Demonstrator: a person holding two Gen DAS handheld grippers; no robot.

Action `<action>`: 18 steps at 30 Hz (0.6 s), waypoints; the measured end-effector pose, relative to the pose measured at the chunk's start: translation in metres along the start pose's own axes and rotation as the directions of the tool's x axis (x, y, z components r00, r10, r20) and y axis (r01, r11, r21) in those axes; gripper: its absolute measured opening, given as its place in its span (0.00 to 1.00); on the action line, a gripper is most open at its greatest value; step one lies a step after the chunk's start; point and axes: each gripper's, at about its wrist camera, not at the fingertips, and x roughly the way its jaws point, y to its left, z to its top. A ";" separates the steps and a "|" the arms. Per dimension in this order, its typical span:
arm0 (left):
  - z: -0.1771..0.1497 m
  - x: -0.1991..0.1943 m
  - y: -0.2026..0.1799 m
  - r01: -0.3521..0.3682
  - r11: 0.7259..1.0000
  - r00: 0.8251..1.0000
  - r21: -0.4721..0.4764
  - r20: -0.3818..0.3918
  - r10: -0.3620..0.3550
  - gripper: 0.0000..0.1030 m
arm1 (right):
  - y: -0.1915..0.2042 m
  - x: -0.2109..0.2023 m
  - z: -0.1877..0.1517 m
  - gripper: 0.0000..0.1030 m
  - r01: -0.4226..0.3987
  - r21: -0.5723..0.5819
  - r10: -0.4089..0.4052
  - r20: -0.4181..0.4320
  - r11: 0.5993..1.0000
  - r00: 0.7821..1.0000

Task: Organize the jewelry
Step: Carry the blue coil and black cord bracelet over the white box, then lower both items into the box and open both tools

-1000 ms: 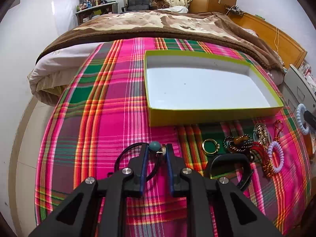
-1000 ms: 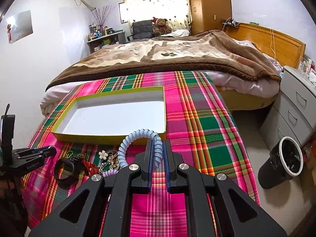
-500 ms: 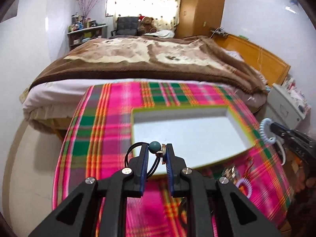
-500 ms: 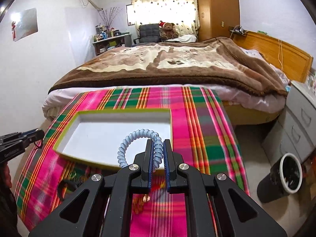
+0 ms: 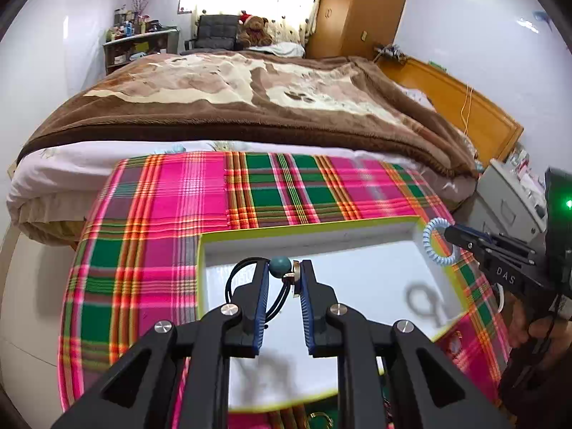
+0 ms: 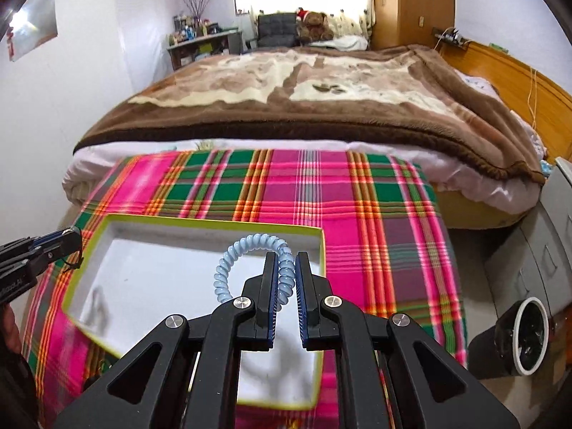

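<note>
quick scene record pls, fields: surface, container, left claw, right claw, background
surface: pink and green plaid cloth
container: shallow box, yellow-green rim, white inside, nothing in the visible part
left claw: shut on black hair tie with a teal bead, above the box
right claw: shut on light blue spiral hair tie, above the box
background: bed with brown blanket, teddy bear
</note>
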 end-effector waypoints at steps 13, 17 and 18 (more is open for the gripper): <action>0.000 0.059 0.003 -0.024 1.000 0.993 0.006 -0.117 0.024 0.18 | 0.008 0.055 0.002 0.09 0.015 -0.056 -0.020 -0.101 0.998 0.995; -0.002 0.066 0.005 -0.031 0.999 0.991 0.006 -0.130 0.032 0.18 | 0.008 0.061 0.002 0.09 0.023 -0.070 -0.031 -0.110 0.997 0.993; -0.003 0.067 0.006 -0.031 1.000 0.990 0.001 -0.135 0.031 0.18 | 0.009 0.062 0.002 0.10 0.029 -0.077 -0.037 -0.114 0.997 0.993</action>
